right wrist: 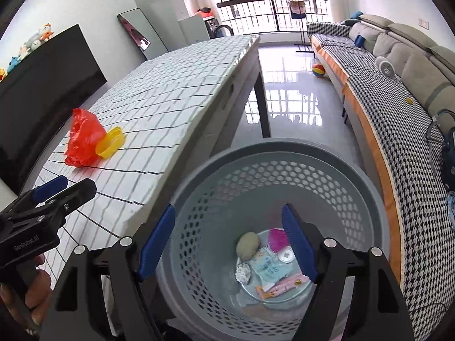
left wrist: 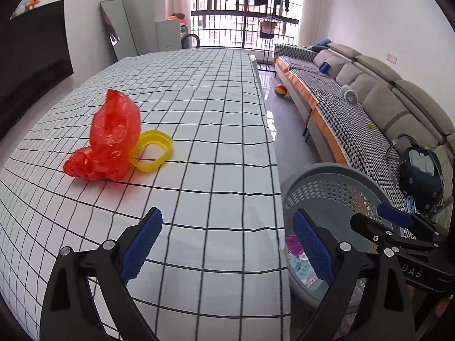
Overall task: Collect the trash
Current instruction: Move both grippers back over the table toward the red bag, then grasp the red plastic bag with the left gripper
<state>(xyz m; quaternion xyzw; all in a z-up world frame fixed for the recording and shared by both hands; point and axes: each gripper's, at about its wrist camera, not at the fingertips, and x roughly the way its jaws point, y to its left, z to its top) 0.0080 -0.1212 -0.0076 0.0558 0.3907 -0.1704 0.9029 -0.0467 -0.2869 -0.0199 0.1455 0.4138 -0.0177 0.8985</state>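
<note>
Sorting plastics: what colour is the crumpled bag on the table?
Red-orange bag, translucent; clearest in the left wrist view.

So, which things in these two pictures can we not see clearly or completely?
- Left wrist view: the basket floor and trash, mostly hidden by the table edge and the left gripper.
- Both views: what lies under the red plastic bag; part of the yellow ring is covered.
- Right wrist view: wrapper print, too small.

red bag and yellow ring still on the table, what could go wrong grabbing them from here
The red bag is crumpled, thin plastic touching the yellow ring, so closing on one may drag or knock the other. The open left gripper sits well short of both. The basket stands on the floor below the table edge, so a light bag released there might miss it.
</note>
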